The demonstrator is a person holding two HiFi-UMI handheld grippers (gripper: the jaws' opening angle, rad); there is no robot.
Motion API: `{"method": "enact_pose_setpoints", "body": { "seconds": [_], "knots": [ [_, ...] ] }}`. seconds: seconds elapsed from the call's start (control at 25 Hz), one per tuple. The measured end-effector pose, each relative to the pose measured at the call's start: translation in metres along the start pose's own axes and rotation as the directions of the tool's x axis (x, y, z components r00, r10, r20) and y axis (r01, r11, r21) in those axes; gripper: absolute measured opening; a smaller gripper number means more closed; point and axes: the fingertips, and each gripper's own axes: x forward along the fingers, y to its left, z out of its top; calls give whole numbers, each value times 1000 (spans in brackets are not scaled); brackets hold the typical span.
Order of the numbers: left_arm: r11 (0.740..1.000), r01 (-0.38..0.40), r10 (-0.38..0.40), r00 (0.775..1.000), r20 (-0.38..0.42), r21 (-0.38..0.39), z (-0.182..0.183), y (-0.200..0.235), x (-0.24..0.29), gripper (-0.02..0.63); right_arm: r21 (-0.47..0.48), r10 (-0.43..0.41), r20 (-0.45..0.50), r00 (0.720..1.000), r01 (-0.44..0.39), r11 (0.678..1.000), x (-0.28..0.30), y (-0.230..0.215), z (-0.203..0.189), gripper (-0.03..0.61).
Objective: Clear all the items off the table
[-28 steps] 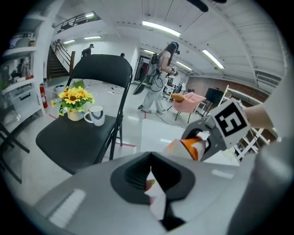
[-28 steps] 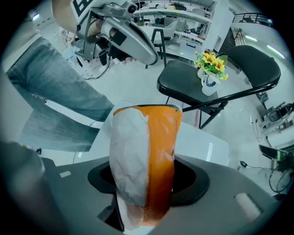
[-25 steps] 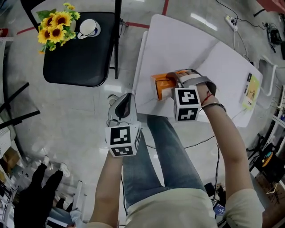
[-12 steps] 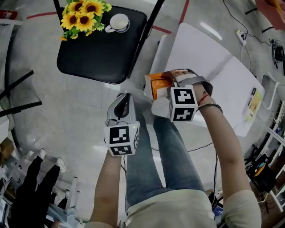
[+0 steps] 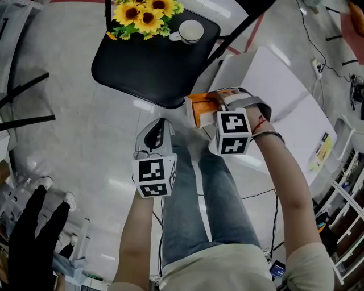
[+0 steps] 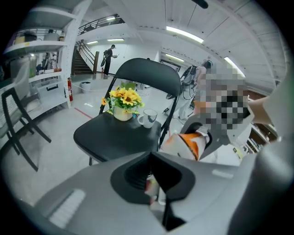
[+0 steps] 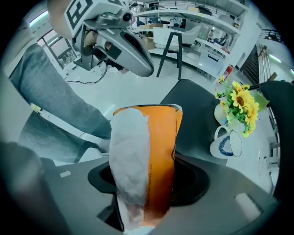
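Packet: an orange and white soft packet (image 5: 199,109), upright in the right gripper view, with its white side to the left and its orange side to the right.
Where it is: held in the air, off the counter, just past the counter's near corner and close to the edge of the chair seat.
Right gripper (image 5: 216,105): points down, with its jaws part-way spread and pinching the packet from both sides; its marker cube faces the head camera.
Left gripper (image 5: 159,126): held lower left of the packet over the floor, apart from it, with its jaws pressed together.
Counter (image 5: 278,102): white, reaching away to the right; a yellow leaflet (image 5: 322,149) lies near its far edge.
Chair (image 5: 151,71): a black folding chair, up and left of the packet.
On the chair: a bunch of sunflowers (image 5: 145,11) in a pale pot, with a white mug (image 5: 190,30) just beside it, at the back of the seat.
Below: the person's legs in jeans (image 5: 224,199) and a glossy grey floor (image 5: 85,142).
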Motion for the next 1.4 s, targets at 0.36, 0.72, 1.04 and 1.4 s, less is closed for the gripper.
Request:
{"method": "enact_pose_setpoints", "body": {
  "seconds": [0.36, 0.72, 1.04, 1.4],
  "knots": [
    [998, -30, 30, 1000, 2, -49, -1, 48, 1, 9, -100, 9, -3, 1000, -9, 995, 13, -45, 50, 285],
    [992, -72, 73, 997, -1, -106, 3, 96, -3, 9, -228, 5, -22, 1000, -9, 974, 27, -93, 102, 285],
    [979, -124, 123, 992, -18, -161, 0, 136, -1, 9, -321, 4, -46, 999, -19, 947, 49, -131, 141, 285],
    [968, -147, 145, 989, -24, -203, 2, 152, 5, 9, -415, -8, -69, 998, -21, 909, 76, -164, 169, 287]
  ]
}}
